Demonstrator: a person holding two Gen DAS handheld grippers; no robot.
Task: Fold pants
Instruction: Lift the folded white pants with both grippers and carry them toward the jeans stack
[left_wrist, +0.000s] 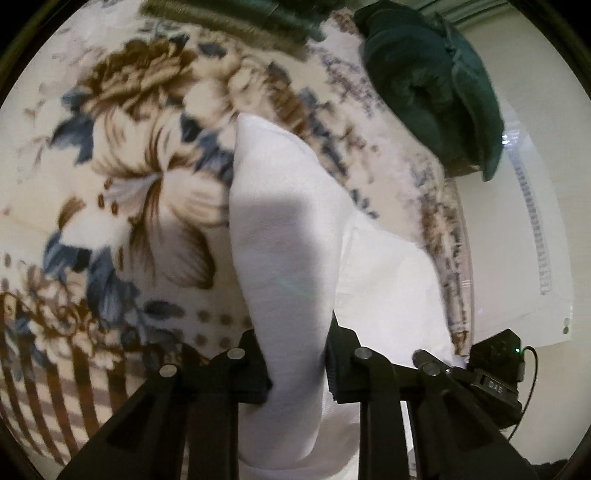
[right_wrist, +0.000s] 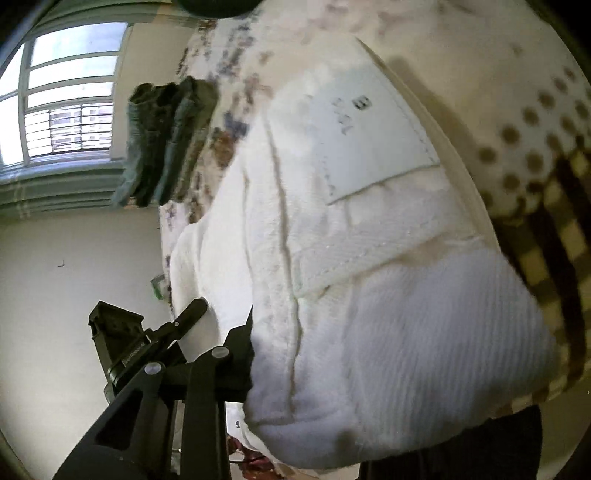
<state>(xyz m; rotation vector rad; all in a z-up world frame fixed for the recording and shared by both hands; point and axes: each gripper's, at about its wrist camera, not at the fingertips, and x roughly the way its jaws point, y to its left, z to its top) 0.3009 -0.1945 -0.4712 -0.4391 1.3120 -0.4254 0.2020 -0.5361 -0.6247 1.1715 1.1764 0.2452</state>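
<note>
Both hand-held grippers are clamped on the white pants (left_wrist: 288, 229): left (left_wrist: 295, 369), right (right_wrist: 306, 354). The fabric hangs ahead over the bed (left_wrist: 110, 177). Lifting for a fold; next, carry the edge across evenly.

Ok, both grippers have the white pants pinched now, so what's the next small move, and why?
Probably carry both ends across together and lay them over the rest. The left gripper is shut on a fold of the white pants, the right gripper on a thick bunched end near the sewn label, both raised above the floral blanket.
</note>
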